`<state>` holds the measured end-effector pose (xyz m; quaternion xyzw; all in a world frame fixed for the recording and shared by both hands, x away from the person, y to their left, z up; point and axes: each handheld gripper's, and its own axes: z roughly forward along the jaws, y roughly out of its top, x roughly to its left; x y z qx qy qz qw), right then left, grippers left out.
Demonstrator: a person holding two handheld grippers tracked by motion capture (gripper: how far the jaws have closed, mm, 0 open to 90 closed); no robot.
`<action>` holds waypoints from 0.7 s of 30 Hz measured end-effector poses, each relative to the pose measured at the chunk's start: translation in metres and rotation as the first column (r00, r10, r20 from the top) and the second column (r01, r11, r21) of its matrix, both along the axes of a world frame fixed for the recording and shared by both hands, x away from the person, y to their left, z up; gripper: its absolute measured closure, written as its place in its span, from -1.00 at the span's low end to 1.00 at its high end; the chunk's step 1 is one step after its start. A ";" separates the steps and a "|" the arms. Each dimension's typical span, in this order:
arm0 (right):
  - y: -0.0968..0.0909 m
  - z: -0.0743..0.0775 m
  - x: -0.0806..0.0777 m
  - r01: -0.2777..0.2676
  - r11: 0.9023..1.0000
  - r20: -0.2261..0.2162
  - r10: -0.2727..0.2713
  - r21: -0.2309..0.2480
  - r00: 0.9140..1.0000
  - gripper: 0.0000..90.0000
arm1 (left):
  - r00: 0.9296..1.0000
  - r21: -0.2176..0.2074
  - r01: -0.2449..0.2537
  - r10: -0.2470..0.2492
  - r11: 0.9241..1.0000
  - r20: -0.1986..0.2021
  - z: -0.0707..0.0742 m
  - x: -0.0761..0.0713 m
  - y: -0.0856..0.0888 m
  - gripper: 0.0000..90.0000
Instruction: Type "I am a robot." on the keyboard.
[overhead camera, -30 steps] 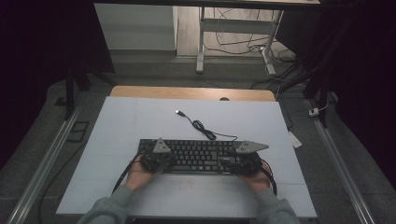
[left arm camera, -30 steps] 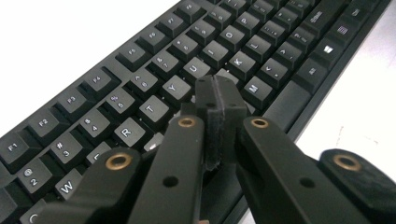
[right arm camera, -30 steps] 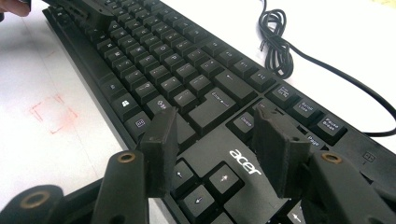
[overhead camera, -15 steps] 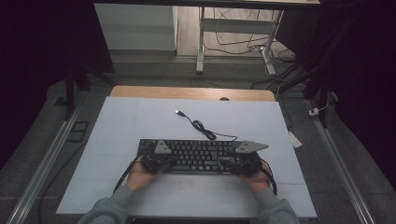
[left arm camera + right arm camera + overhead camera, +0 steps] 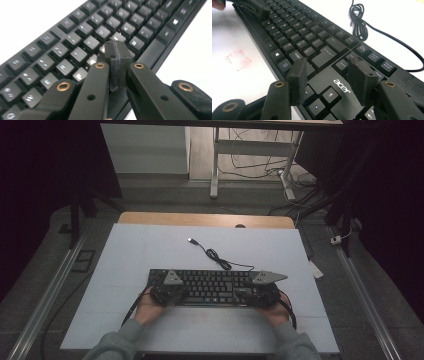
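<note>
A black Acer keyboard [image 5: 210, 285] lies across the near half of a white mat, its cable [image 5: 217, 257] curling away to a loose USB plug [image 5: 191, 240]. My left gripper [image 5: 172, 290] rests over the keyboard's left end. In the left gripper view its jaws [image 5: 116, 48] are shut together with nothing between them, their tips just above the letter keys [image 5: 75, 37]. My right gripper [image 5: 250, 292] is over the right end. In the right gripper view it [image 5: 327, 67] stands open above the logo and arrow keys [image 5: 322, 96], gripping nothing.
The white mat [image 5: 150, 250] covers a wooden table whose far edge [image 5: 200, 218] shows. A faint red square [image 5: 238, 59] is marked on the mat near the keyboard's front edge. Metal rails [image 5: 45, 295] run along both sides. Desk legs and floor cables [image 5: 250, 165] lie beyond.
</note>
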<state>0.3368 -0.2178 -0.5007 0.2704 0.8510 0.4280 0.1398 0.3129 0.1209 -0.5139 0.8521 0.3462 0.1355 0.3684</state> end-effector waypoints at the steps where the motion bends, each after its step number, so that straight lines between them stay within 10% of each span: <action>1: 0.000 0.000 0.000 0.000 1.000 0.001 0.000 0.000 1.000 0.12 | 1.000 -0.011 -0.007 0.007 1.000 0.009 0.003 -0.001 0.003 0.98; 9: 0.000 0.000 0.000 0.000 1.000 0.002 0.000 -0.002 1.000 0.12 | 0.994 -0.113 -0.095 0.099 0.989 0.034 0.022 -0.001 0.038 0.89; 21: 0.001 -0.002 0.002 -0.004 1.000 0.000 0.004 -0.012 1.000 0.10 | 0.985 -0.142 -0.172 0.175 0.975 0.012 0.025 0.001 0.059 0.08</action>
